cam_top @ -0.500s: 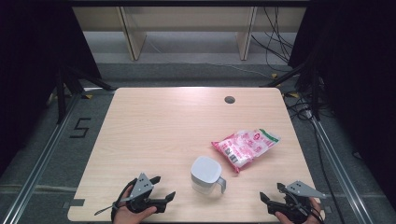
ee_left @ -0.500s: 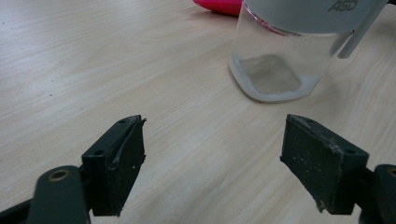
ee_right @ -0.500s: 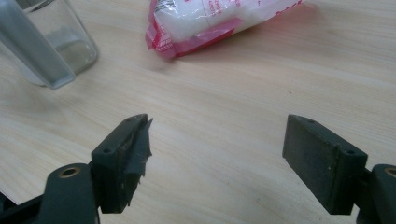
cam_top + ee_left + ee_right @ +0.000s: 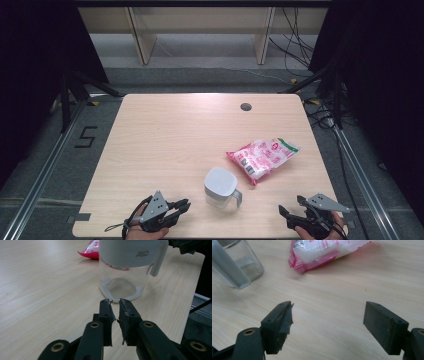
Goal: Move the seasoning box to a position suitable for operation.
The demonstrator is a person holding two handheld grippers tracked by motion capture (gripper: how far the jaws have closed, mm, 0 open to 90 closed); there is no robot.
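At table's six o'clock edge: lidded clear jug point(image 4: 220, 188), rigid, probably light, slick; handle point(image 4: 237, 195) likeliest hold. Left gripper point(image 4: 184, 205) nearly pressed together, right gripper point(image 4: 291, 208) spread, both empty.

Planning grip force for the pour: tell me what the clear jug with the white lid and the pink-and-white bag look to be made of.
Clear jug with white lid: likely rigid see-through plastic, possibly glass; the table grain shows through its wall, and the lid is matte and opaque. Pink-and-white bag: thin glossy plastic film, judging by its sheen, crinkles and printed surface.
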